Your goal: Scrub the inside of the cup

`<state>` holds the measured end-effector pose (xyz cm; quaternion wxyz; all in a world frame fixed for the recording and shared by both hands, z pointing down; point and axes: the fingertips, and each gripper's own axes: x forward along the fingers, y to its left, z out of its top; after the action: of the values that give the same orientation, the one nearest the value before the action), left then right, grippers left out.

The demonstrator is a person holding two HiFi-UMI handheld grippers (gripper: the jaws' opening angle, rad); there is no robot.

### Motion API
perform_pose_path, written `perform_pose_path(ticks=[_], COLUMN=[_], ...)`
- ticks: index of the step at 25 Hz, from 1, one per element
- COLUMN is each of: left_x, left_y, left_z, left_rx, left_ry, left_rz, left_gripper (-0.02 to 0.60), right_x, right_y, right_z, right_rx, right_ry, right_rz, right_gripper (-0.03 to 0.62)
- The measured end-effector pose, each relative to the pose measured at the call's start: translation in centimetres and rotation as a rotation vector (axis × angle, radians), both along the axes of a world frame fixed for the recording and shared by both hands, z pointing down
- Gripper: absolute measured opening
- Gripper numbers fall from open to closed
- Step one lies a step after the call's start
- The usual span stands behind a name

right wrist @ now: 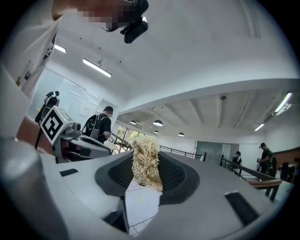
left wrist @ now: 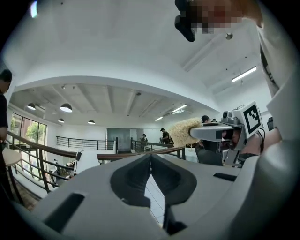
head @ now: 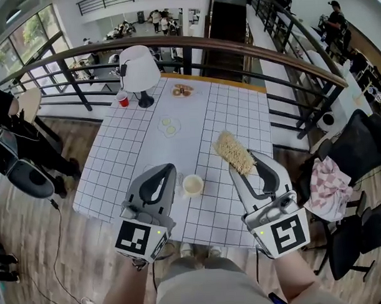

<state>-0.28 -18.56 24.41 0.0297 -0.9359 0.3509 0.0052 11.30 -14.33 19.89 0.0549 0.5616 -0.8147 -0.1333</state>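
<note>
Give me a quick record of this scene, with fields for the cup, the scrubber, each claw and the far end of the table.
cup: upright on the table, held by neither claw
scrubber: straw-coloured fibre pad in the right claw
left claw: shut, empty
right claw: shut on the scrubber
far end: lamp, red cup

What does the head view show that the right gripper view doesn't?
Only the head view shows the cup, the lamp and the red cup. Only the right gripper view shows the ceiling lights. Both show the scrubber pinched in the right tool, the shut left tool, and some of the table.
</note>
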Motion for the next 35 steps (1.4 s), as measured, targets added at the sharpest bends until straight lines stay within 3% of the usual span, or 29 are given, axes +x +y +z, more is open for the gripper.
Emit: perform_pose_path(ticks=[7,13,19,24,28,35], left_x=[-1.0,-1.6,-0.9,-0.2,0.1,0.5], left_y=[1.9,3.6,4.1,4.0,4.6,6.1], left_z=[-5.2,-6.8,-5.6,-4.1,-3.1,-0.4], left_rx=[0.116,0.207,0.188,0.119,0.118,0.037], left_ry=[0.046,0.06,0.057,0.068,0.033,-0.01], left_rz=[0.002,0.005,0.03,0.066,0.067,0.075], left_gripper=[0.014,0.014,0.014,0.014,0.014,0.014], right_x=[-0.3,-0.1,0.9,1.3,1.0,1.0], right_y=[3.6,5.0,5.3,5.4,5.8,6.7], right_z=[-5.7,-7.3,-7.3,-5.5,-3.4,-0.3], right_rx=[0.081,0.143,0.154,0.117,0.078,0.003], right_ry=[-0.041,-0.054,-0.067,-0.087,-0.09,-0.111], right_rz=[-0.016,0.006,0.046,0.062,0.068,0.078], right_gripper=[0.133,0.133,0.133,0.133,0.133,0.133])
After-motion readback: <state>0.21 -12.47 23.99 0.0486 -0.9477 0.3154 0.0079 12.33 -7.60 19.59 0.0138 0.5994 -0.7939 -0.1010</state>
